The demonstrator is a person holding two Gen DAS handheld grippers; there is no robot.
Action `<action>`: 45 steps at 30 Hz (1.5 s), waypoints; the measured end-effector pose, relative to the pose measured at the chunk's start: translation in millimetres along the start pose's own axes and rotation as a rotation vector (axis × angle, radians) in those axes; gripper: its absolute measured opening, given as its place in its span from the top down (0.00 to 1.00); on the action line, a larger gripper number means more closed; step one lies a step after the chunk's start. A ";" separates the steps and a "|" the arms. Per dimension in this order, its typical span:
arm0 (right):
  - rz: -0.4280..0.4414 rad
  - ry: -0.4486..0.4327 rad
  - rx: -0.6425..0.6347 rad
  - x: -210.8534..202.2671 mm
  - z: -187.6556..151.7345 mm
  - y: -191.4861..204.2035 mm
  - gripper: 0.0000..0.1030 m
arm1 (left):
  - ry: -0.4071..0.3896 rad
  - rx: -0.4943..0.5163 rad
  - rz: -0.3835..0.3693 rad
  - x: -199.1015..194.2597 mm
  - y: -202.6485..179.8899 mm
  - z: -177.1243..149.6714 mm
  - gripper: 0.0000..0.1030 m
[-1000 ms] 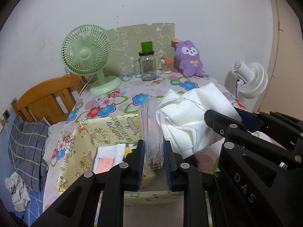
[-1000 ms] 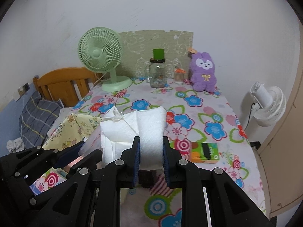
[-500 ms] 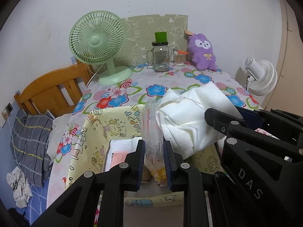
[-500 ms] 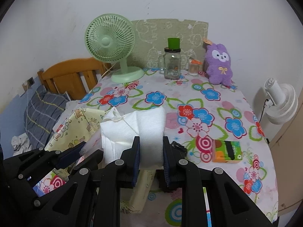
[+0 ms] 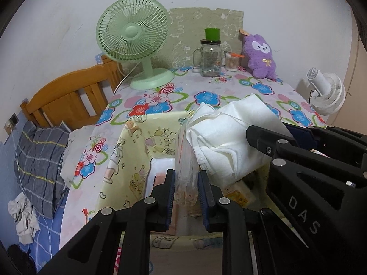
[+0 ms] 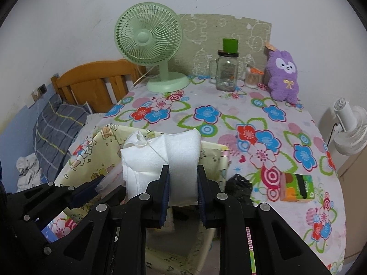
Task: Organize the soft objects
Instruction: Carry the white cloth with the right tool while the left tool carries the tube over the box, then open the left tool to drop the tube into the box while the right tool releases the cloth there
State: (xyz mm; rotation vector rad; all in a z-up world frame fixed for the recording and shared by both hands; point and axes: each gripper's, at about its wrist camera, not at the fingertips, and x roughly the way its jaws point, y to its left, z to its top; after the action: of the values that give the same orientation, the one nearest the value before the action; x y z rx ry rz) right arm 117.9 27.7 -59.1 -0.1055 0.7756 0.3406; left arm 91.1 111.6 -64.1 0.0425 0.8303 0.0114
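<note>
Right claw clamped on the white cloth, the folded bundle squeezed between its pads and bulging up and forward past the tips, long axis running away from the claw. Left claw nipped narrow on a clear bag, which stands upright between its pads, tall axis vertical, top edge just beside the cloth. Both claws tilt downward, side by side, right claw's frame crossing the left view. Directly below and ahead, the yellow bin. Beyond, the floral table, then the green fan, jar and purple plush at the wall.
</note>
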 end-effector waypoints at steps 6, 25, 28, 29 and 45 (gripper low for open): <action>0.016 0.021 -0.008 9.8 -0.9 9.5 0.76 | 0.021 -0.012 0.026 5.4 9.3 -4.7 0.77; 0.055 0.037 0.016 22.9 -4.9 9.8 0.20 | 0.057 -0.054 0.042 14.0 14.8 -7.0 0.21; 0.050 0.040 0.005 22.1 -4.7 9.3 0.20 | 0.055 -0.053 0.042 12.5 13.6 -6.5 0.21; 0.049 0.039 0.001 21.2 -4.8 9.6 0.20 | 0.054 -0.054 0.042 12.6 13.8 -6.3 0.21; 0.042 -0.081 -0.056 -8.5 -3.1 10.6 0.08 | -0.011 -0.063 0.106 -10.8 12.1 0.4 0.19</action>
State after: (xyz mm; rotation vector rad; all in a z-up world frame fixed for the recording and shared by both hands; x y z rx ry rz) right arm 106.6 34.7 -55.0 -0.1276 0.6891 0.4037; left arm 84.2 123.3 -55.3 0.0274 0.8158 0.1373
